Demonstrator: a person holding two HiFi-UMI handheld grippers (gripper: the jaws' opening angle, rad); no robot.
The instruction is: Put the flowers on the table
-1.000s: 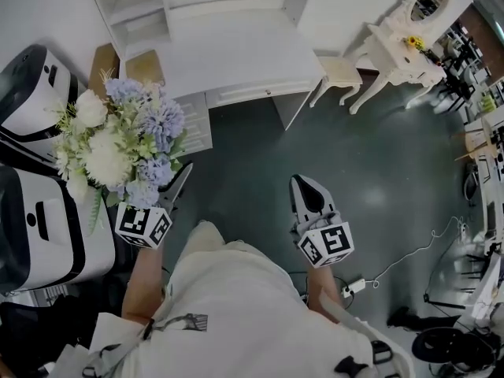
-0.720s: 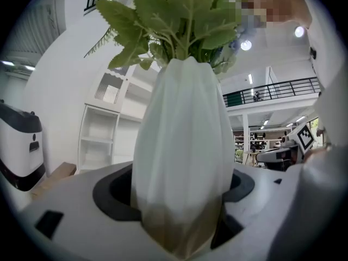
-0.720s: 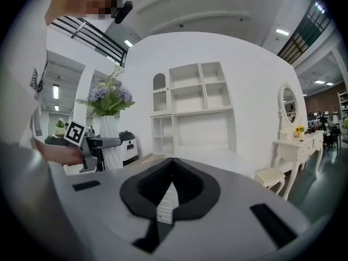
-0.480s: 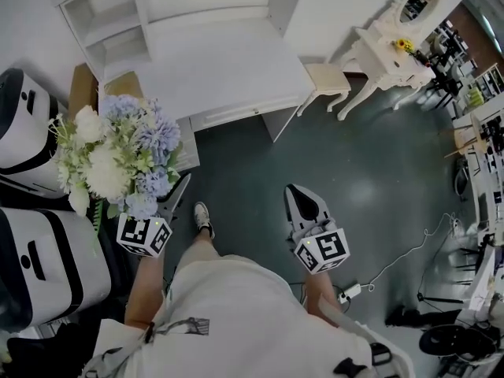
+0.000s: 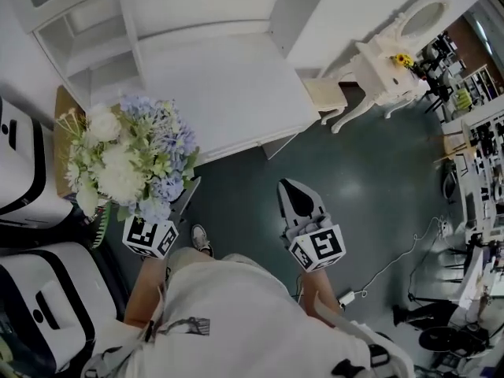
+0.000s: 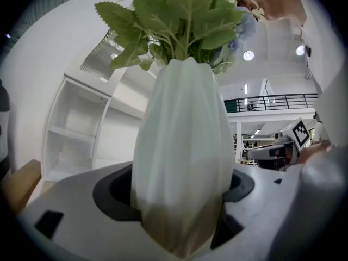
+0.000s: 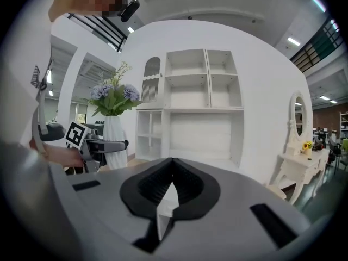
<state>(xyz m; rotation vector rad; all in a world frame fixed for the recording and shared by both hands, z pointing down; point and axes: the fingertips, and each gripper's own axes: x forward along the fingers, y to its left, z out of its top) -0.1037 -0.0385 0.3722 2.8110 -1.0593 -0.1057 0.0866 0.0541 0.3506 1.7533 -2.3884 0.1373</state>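
Flowers (image 5: 130, 152) in white, pale blue and green stand bunched in a ribbed white vase (image 6: 182, 156), and the two will have to be handled as one piece. The vase looks hard, smooth and stiff, probably breakable if knocked or dropped, and its fluted skin likely gives the pads little bite. The bouquet spreads far wider than the vase, so the load is probably top-heavy and ready to tip if it is tilted or set down unevenly. The blooms and leaves are soft and would crush or pull loose, so the body of the vase is the place to take hold, never the stems. That is where the left gripper (image 5: 175, 203) has it: its jaws stand wide and are clamped on the lower part of the vase, which fills the gap between them and stands upright. The vase swells above the grip, which should help stop it sliding down. In the head view the bouquet sits above and ahead of that gripper and hides one jaw. It hangs in the air near the front left corner of the white desk (image 5: 228, 93), beside the surface and not yet over it. The right gripper (image 5: 298, 203) is closed on nothing, its jaws pressed together over the dark floor, well apart from the vase.
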